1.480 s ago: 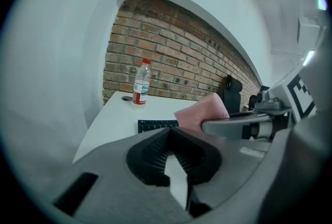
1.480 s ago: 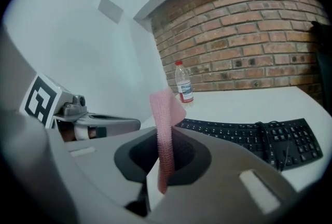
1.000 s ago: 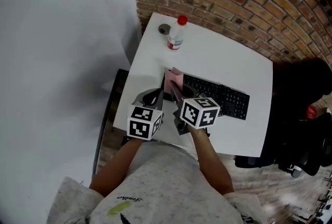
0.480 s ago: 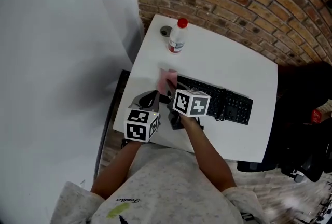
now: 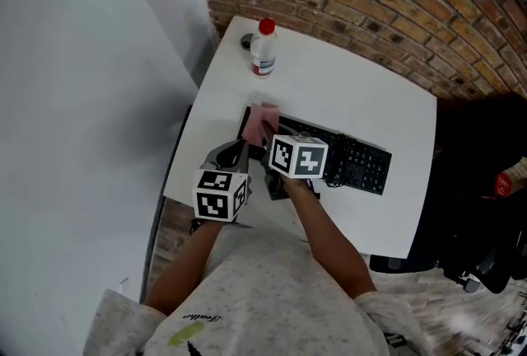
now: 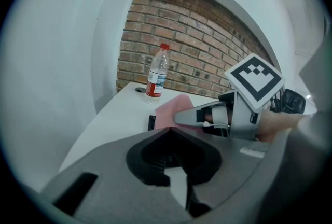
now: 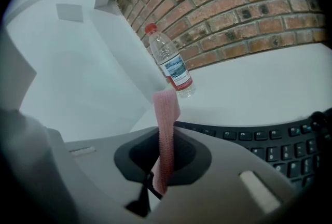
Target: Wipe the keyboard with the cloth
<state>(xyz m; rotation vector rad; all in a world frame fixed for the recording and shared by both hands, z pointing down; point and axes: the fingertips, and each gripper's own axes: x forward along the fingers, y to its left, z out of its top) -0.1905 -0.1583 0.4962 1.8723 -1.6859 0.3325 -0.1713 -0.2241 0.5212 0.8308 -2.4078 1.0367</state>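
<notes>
The pink ribbed cloth (image 7: pixel 165 129) showed as a narrow folded strip, clamped between the jaws of the right gripper (image 5: pixel 270 134), at the left end of the black keyboard (image 5: pixel 354 161) near the frame's centre. I saw the left gripper (image 5: pixel 233 155) just beside it, lower left, jaws drawn together on nothing. A clear red-capped plastic bottle (image 5: pixel 262 49) stood upper left on the white table (image 5: pixel 362 91).

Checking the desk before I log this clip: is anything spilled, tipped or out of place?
Nothing stands out. The bottle stands upright and capped, the keyboard lies flat, no spill shows on the table, and the right gripper holds the cloth at the keyboard's left end.
</notes>
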